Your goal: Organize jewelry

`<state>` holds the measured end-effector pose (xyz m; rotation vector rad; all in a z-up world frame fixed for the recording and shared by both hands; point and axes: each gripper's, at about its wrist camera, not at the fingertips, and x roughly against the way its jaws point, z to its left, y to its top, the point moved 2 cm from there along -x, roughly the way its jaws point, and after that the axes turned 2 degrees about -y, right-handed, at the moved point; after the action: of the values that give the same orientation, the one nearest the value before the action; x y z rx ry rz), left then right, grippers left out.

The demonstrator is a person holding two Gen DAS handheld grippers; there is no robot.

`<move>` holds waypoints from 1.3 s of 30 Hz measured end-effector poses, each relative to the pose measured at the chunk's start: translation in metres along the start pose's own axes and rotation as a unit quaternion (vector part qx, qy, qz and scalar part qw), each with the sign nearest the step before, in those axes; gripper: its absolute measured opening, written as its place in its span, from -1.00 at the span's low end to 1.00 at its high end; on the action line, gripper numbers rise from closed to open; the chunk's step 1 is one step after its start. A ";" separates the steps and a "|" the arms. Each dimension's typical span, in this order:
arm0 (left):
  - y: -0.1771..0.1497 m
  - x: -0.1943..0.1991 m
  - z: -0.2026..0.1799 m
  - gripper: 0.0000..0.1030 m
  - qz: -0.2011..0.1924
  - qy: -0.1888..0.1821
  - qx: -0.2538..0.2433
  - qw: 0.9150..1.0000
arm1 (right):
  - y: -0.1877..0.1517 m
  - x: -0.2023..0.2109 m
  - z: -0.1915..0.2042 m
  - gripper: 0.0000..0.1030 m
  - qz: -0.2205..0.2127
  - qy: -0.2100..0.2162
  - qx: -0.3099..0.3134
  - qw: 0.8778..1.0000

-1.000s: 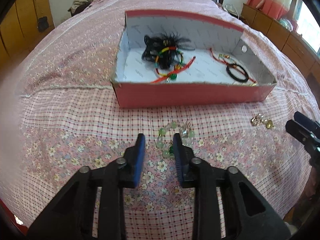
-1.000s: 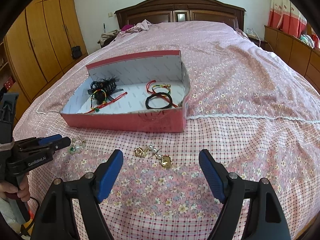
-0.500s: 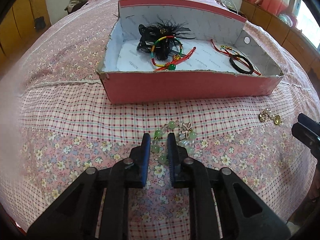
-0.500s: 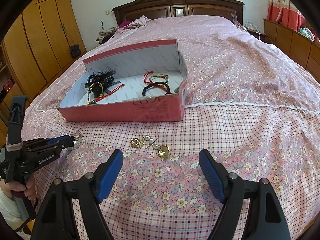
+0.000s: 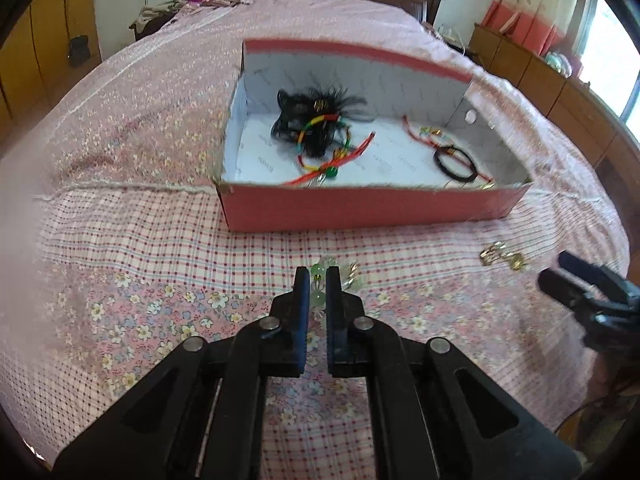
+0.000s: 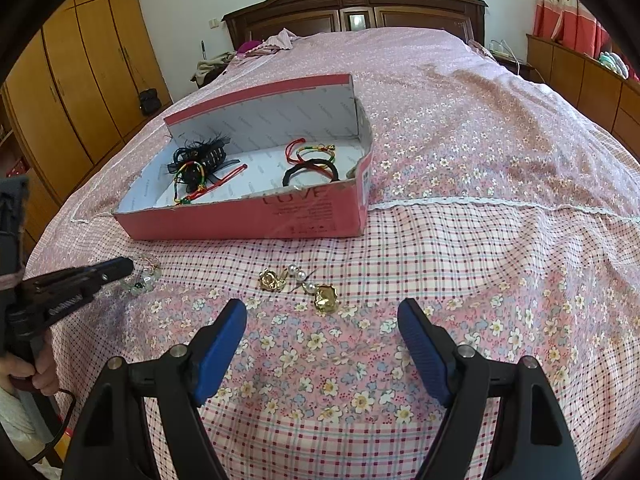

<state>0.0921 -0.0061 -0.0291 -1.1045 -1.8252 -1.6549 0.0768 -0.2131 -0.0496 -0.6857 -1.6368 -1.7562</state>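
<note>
My left gripper is shut on a green and clear bead bracelet, whose beads show between and beside the blue pads; it also shows in the right wrist view at the left gripper's tip. A red cardboard box with a white inside stands beyond it and holds a black feathered hair clip, a multicoloured cord bracelet and a black hair tie. Gold earrings with pearls lie on the bedspread just ahead of my open, empty right gripper.
Everything rests on a pink floral and checked bedspread. A dark wooden headboard stands at the far end, with clothes heaped near it. Wooden wardrobes line the left side and low cabinets the right.
My left gripper closed from open onto the bead bracelet and tilted up, so the box sits lower in its view. My right gripper stayed open and crept nearer the earrings.
</note>
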 end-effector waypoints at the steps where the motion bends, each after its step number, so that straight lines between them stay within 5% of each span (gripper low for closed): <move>1: 0.002 0.004 -0.001 -1.00 -0.004 -0.002 0.000 1.000 | 0.000 0.000 0.000 0.55 0.000 0.000 0.001 1.000; 14: 0.016 0.038 -0.007 -1.00 -0.045 -0.022 0.004 0.999 | -0.002 -0.007 0.000 0.54 0.004 -0.003 0.002 1.000; 28: 0.016 0.034 -0.006 -1.00 -0.042 -0.021 0.010 0.999 | 0.002 -0.042 -0.001 0.02 0.015 -0.034 0.046 0.998; 33: 0.016 0.034 -0.005 -1.00 -0.042 -0.021 0.010 0.999 | 0.001 -0.045 0.002 -0.61 0.013 -0.027 0.057 0.998; 39: 0.018 0.038 -0.004 -1.00 -0.049 -0.020 0.011 0.999 | 0.004 -0.026 -0.003 -0.62 -0.011 -0.010 0.041 0.999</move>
<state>0.0829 0.0001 0.0120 -1.0620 -1.9457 -1.6748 0.0972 -0.2136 -0.0661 -0.6508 -1.7264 -1.6922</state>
